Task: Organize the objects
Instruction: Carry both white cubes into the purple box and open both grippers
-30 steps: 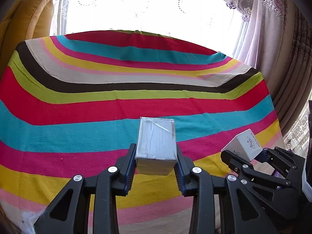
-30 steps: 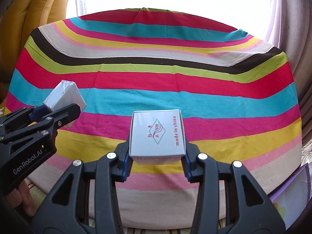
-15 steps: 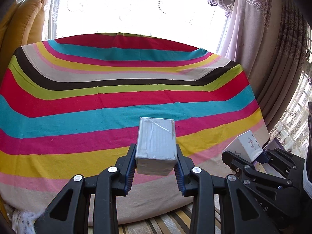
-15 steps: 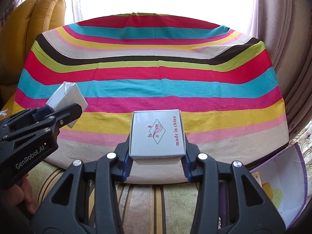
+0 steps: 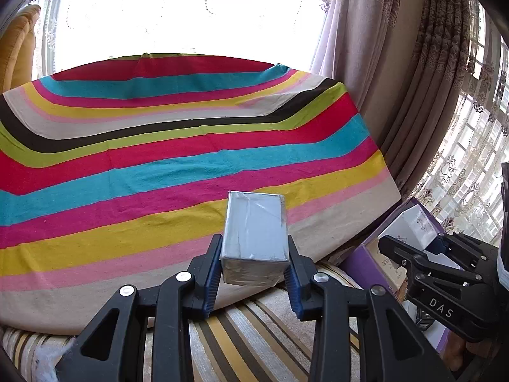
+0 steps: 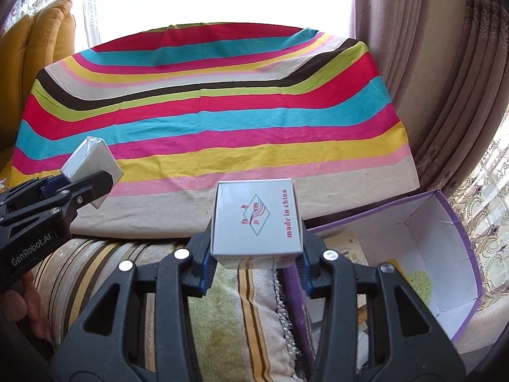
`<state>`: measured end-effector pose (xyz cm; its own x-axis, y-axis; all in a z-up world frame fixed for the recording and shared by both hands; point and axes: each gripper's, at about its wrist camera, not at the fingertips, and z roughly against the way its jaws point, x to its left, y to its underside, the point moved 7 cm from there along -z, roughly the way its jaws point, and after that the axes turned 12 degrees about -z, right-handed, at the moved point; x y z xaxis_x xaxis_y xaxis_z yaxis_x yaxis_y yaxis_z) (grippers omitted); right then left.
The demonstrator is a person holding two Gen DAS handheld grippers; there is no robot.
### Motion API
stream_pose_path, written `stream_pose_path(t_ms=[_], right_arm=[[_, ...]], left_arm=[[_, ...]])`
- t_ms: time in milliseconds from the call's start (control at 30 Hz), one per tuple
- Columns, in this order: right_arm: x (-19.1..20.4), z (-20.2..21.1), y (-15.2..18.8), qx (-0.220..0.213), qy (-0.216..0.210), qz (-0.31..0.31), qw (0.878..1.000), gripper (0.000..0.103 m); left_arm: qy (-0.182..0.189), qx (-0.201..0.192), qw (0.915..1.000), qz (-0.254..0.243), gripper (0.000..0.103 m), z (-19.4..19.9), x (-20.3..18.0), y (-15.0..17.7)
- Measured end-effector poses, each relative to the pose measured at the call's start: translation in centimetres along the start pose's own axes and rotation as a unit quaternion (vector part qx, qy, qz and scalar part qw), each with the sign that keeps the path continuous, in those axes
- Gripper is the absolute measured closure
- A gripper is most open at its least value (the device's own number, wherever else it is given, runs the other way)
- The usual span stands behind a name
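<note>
**Both boxes lifted, moving off table toward purple carton**

Striped multicolour cloth-covered table [image 6: 222,121]: bare on top, now farther off than a second ago; both views have pulled back past its near edge, showing striped upholstery below. Open purple cardboard carton [image 6: 445,254]: beyond the table's near right corner, newly in full view. Left gripper [image 5: 254,256]: jaws clamped on the side faces of the grey tape-wrapped rectangular box [image 5: 254,226], held in the air over the near edge. Right gripper [image 6: 256,248]: closed likewise on the white printed cardboard box [image 6: 256,219]. Both boxes look light and stiff; tape likely slick, card crushable. Flat side faces suit the grip.
</note>
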<state>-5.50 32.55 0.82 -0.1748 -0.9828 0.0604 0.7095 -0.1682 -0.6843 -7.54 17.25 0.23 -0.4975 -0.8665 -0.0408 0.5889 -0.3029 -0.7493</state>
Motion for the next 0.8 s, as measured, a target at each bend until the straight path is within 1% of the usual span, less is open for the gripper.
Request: stream_pose_path(t_ms=[200,267,400,467,567,800], right_arm=[[-5.5,1.4,0.6,0.003,0.03,-0.03,0.999,0.057],[-7.5,1.9,0.7,0.001,0.04,-0.045,0.998,0.057],[-11.3,2.6,1.0,-0.002,0.063,-0.068,0.996,0.057],[-13.0,3.0,1.1,-0.005,0.073,-0.078,0.994,0.057],[-15.2,3.3,1.4,-0.006,0.085,-0.09,0.992,0.057],[-19.0,3.5,2.6,-0.004,0.101,-0.12,0.988,0.057]], left_arm=[[0.036,0.012,0.9988,-0.03,0.066,-0.9,-4.2,-0.6],[0.059,0.018,0.9976,-0.033,0.066,-1.3,-5.7,-0.9],[0.09,0.028,0.994,-0.056,0.066,-2.1,-9.5,-1.2],[0.098,0.033,0.9921,-0.071,0.066,-2.5,-11.3,-1.4],[0.114,0.039,0.9895,-0.079,0.066,-3.0,-13.5,-1.7],[0.13,0.053,0.983,-0.119,0.066,-4.4,-18.3,-2.3]])
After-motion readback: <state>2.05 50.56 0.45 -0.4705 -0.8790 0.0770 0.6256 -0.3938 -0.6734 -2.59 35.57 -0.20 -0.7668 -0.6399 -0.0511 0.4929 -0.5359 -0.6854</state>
